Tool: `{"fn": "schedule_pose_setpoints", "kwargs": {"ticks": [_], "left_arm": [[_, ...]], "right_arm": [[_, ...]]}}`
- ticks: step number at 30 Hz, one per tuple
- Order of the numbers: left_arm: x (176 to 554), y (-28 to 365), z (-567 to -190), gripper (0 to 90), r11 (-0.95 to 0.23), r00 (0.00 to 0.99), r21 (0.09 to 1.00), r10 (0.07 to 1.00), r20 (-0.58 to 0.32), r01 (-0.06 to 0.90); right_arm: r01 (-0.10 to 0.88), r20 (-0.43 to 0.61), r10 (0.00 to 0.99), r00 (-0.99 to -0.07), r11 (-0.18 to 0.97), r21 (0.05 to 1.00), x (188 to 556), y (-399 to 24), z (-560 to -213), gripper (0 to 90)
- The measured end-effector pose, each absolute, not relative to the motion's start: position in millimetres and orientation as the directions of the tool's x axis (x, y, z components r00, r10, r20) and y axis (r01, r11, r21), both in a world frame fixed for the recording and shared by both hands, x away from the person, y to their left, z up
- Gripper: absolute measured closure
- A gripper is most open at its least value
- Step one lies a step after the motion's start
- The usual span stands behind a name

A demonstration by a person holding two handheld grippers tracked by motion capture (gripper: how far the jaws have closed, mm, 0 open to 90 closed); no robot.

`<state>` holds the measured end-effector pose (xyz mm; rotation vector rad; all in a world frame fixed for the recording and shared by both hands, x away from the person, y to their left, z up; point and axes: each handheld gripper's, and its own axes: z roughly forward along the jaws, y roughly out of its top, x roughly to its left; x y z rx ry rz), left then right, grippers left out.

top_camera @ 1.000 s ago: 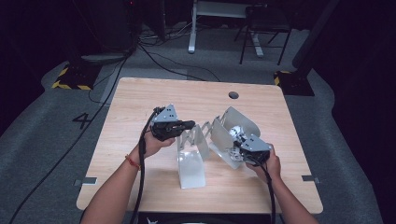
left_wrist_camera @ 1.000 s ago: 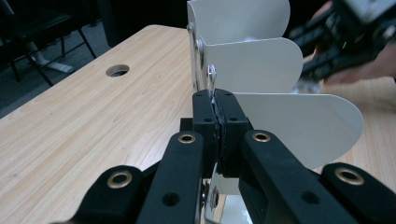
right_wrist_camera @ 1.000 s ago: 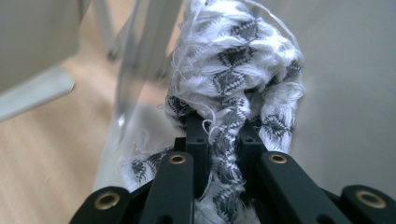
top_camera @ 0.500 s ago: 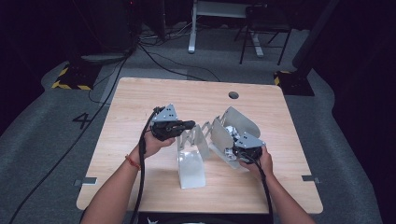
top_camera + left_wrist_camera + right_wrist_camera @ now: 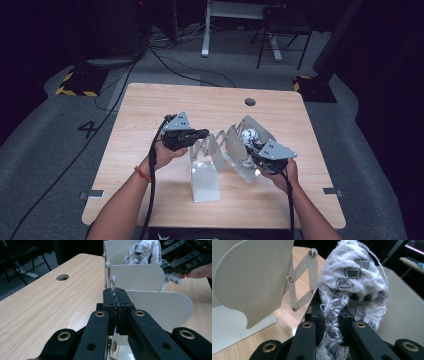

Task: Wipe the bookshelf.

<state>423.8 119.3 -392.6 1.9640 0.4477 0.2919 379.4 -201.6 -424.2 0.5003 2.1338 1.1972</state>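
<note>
The left tongs are closed on the thin edge of a white metal rack with scissor links, which stands mid-bench; the right tongs are clamped on a grey-and-white cloth, bunched and frayed, held up between the rack's rightmost plates; in the left tongs' view the cloth shows above a plate; a round hole lies in the bench behind.
</note>
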Motion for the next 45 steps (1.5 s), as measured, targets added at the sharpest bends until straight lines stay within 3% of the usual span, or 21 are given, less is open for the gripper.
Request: {"fn": "schedule_pose_setpoints", "kwargs": {"ticks": [9,17,26,31,39,45], "left_arm": [[423.9,119.4,-392.7,88.3,-0.378,0.900,0.909,0.435,0.005,0.178],[424.3,119.5,-392.9,88.2,-0.375,0.902,0.910,0.433,0.001,0.179],[424.4,119.5,-392.9,88.2,-0.372,0.902,0.910,0.431,-0.006,0.183],[424.6,119.7,-392.9,88.2,-0.373,0.903,0.910,0.430,-0.005,0.183],[424.9,119.6,-392.9,88.0,-0.374,0.904,0.910,0.427,-0.005,0.182],[425.1,120.2,-393.0,88.0,-0.373,0.905,0.910,0.425,-0.005,0.180]], "right_arm": [[0.090,-0.347,0.532,-0.772,0.632,0.769,378.4,-195.6,-463.7,80.3],[0.186,-0.261,0.491,-0.831,0.688,0.702,385.5,-199.5,-481.6,80.3],[0.142,-0.417,0.598,-0.684,0.670,0.728,379.4,-208.4,-450.0,80.7],[0.116,-0.449,0.636,-0.628,0.647,0.753,376.3,-209.6,-423.0,80.7],[0.066,-0.508,0.634,-0.582,0.660,0.748,386.6,-194.6,-381.1,80.0],[0.083,-0.512,0.630,-0.583,0.673,0.735,394.5,-193.7,-380.3,79.9]]}}
